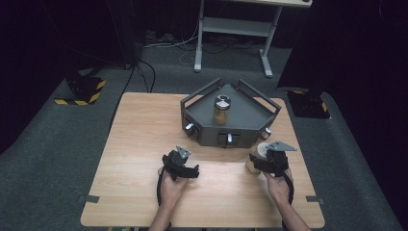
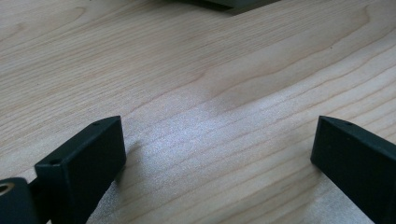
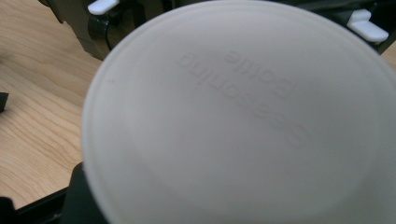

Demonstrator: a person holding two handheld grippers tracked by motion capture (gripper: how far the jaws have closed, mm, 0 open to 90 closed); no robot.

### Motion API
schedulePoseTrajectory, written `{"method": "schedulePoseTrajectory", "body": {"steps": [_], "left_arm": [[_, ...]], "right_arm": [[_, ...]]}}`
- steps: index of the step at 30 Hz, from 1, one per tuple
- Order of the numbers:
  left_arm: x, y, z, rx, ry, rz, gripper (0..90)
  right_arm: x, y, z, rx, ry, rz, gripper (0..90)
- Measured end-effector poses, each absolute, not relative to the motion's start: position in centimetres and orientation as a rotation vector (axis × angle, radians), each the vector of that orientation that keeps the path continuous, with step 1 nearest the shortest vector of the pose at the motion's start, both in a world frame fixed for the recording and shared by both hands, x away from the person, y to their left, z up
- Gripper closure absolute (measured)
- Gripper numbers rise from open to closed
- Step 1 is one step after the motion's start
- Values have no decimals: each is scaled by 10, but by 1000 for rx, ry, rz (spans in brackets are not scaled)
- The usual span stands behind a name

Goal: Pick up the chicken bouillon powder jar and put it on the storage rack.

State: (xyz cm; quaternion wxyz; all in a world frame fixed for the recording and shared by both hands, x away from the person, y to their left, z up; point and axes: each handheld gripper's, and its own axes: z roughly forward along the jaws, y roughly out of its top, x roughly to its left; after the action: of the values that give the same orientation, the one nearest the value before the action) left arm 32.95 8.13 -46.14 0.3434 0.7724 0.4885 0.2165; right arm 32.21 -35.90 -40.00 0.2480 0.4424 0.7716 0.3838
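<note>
Right gripper (image 1: pixel 262 161): near the right edge of the table, towards the front, held in the person's right hand (image 1: pixel 278 185). Its jaws are clamped on a jar.
Held jar (image 1: pixel 256 159): stands upright on the table near its right edge, just in front of the rack's right front corner. It has a white lid (image 3: pixel 243 116) and tan contents. In the right gripper view the lid is seen close up from above, with raised lettering on it that is too blurred to read.
Left gripper (image 1: pixel 182 159): over the middle of the table's front half, held in the person's left hand (image 1: pixel 172 185). Its jaws stand wide apart with nothing between them. In the left gripper view the two black fingers (image 2: pixel 84 163) hover close over bare wood.
Rack (image 1: pixel 202 130): a dark grey, angular tray with raised rails, at the back of the table, right of centre. Small knobs with white tops stick out along its front wall.
Second jar (image 1: pixel 221 109): stands upright inside the rack, near its middle, with a shiny lid and tan contents. It is well apart from both grippers.
Table (image 1: pixel 139 144): light wood, on grey carpet.
Gap between grippers: the two are well apart, left one nearer the middle, right one at the right edge.
</note>
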Motion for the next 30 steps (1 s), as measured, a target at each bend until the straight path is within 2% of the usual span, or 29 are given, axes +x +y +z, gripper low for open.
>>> {"method": "schedulePoseTrajectory", "body": {"steps": [13,30], "left_arm": [[329,81,-461,2006,1270,563,32],[329,81,-461,2006,1271,563,33]], "right_arm": [[323,-363,-380,1168,2139,1055,342],[328,-373,-338,1107,2191,1099,343]]}}
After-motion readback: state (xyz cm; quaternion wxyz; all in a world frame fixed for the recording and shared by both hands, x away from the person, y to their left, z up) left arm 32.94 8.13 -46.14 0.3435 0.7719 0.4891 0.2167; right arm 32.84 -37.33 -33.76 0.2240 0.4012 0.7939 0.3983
